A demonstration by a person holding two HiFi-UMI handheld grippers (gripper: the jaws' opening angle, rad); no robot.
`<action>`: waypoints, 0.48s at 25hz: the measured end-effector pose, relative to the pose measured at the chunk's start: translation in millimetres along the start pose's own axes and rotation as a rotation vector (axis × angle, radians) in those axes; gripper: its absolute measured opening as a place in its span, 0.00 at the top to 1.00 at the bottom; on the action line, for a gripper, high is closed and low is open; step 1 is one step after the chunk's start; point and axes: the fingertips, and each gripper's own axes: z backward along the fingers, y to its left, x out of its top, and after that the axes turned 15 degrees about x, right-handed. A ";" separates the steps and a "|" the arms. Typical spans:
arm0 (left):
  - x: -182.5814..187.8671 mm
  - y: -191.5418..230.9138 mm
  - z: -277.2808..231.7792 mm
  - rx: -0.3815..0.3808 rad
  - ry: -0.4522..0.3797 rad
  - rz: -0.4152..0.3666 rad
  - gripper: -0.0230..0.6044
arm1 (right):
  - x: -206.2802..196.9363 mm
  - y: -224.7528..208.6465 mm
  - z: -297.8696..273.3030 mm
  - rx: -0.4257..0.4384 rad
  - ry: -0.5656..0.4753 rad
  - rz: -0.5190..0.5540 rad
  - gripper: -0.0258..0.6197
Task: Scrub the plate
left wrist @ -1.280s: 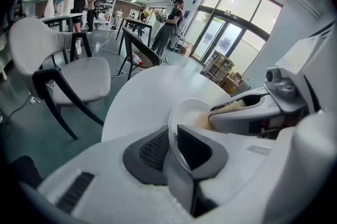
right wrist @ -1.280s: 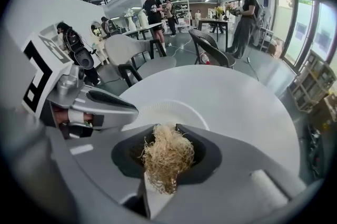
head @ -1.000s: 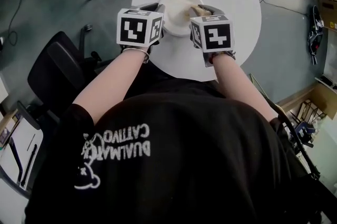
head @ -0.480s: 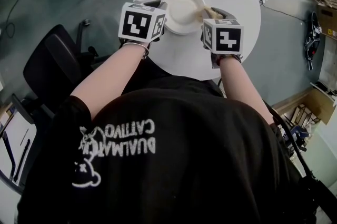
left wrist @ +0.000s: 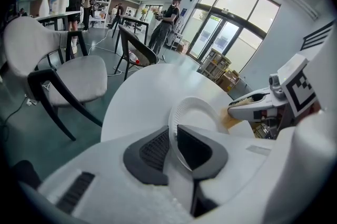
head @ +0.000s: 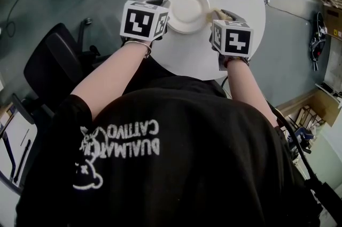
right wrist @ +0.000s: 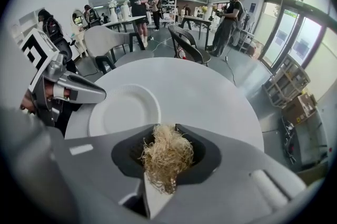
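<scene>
Okay, my left tool (left wrist: 174, 133) is nipped shut on the plate (head: 187, 2) rim: thin, light, bendy, so hold the rim only. Right tool (right wrist: 166, 127) clamps the scrubber (right wrist: 166, 157), just beside the plate.

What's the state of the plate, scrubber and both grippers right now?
plate: face up on the round table, left edge pinched by the left gripper.
fibre scrubber: wadded, held in the right gripper, beside the plate's right edge, not over its middle.
left gripper: shut on the plate's rim.
right gripper: shut on the fibre scrubber, angled down toward the round table.
</scene>
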 end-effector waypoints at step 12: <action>1.7 -2.9 3.5 0.006 -0.004 0.002 0.89 | 45.5 98.0 -14.8 0.407 -0.165 -0.114 0.81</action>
